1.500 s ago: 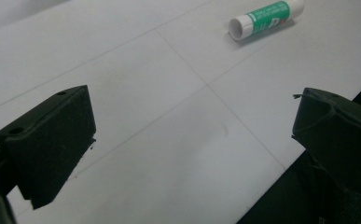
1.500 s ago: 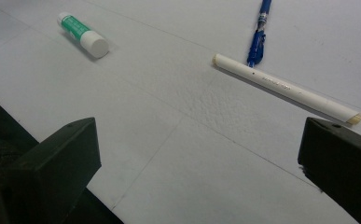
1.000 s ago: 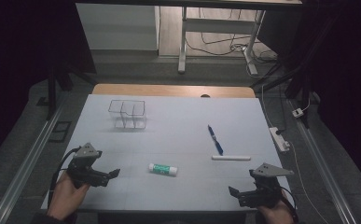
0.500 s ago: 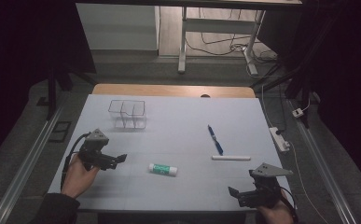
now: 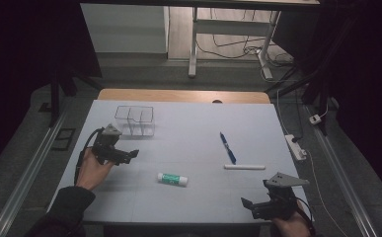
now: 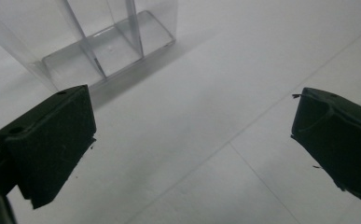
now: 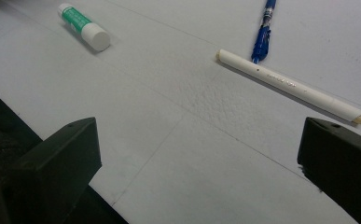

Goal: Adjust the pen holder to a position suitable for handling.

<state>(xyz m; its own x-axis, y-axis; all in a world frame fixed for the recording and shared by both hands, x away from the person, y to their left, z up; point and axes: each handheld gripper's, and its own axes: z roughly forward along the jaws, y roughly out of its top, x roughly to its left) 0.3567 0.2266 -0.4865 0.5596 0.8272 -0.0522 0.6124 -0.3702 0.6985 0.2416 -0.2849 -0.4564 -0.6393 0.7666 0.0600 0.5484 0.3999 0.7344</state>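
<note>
The left gripper (image 5: 124,154) is at 9 o'clock on the surface (image 5: 198,128), its fingers (image 6: 52,140) released and wide apart with nothing between them, just near the clear box (image 5: 135,120) which stands at 11 o'clock. The right gripper (image 5: 255,206) rests at 5 o'clock near the front edge, fingers (image 7: 57,168) also released and empty. The glue stick (image 5: 172,178) lies near 6 o'clock between both grippers, and the white marker (image 5: 244,167) and the blue pen (image 5: 227,147) lie close together at 3 o'clock.
</note>
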